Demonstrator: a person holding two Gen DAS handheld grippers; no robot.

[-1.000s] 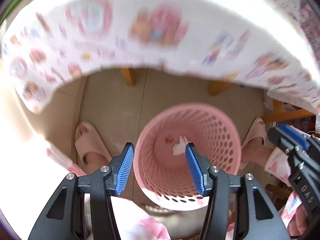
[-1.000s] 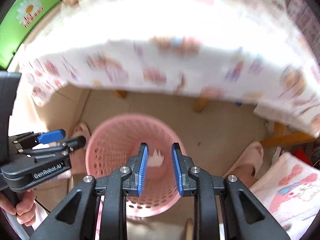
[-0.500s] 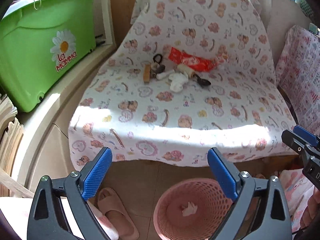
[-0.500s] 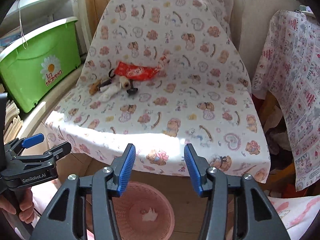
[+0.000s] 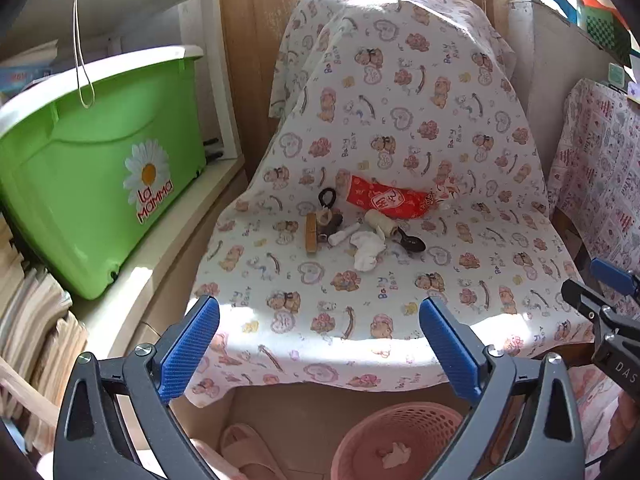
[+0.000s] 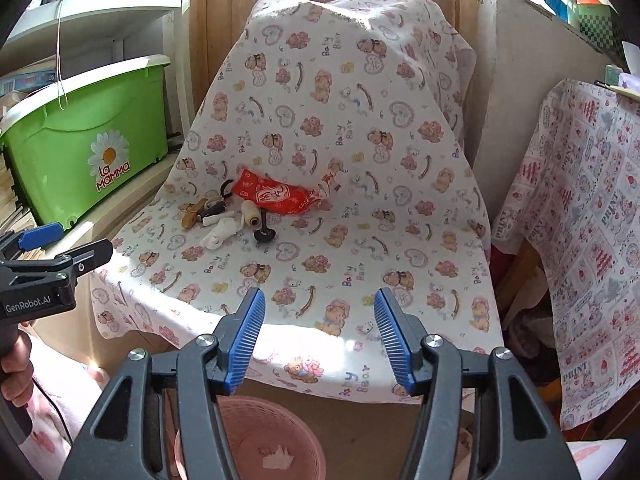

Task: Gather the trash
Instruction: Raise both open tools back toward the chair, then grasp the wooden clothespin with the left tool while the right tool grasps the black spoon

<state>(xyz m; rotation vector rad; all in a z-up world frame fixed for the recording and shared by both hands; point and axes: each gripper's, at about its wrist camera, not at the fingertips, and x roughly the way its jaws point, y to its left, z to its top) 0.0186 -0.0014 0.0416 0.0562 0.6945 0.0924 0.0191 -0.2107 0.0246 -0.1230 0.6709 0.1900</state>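
Note:
A red snack wrapper [image 5: 386,201] [image 6: 276,197], a crumpled white tissue [image 5: 367,249] [image 6: 219,232], a cream thread spool [image 5: 380,222], a black spoon [image 5: 412,243] and small brown items [image 5: 320,229] lie on a chair covered with a bear-print cloth [image 5: 400,120]. A pink mesh bin [image 5: 400,436] [image 6: 260,436] with a white scrap inside stands on the floor below. My left gripper [image 5: 318,350] is open and empty in front of the seat edge. My right gripper [image 6: 320,340] is open and empty, also short of the seat.
A green lidded box [image 5: 92,160] sits on a shelf to the left, with stacked papers [image 5: 36,320] below it. A printed cloth [image 6: 592,240] hangs over furniture at right. A pink slipper [image 5: 244,452] lies beside the bin.
Both grippers have lifted from over the bin to face the chair seat. Both have opened wider. The trash on the seat has come into view.

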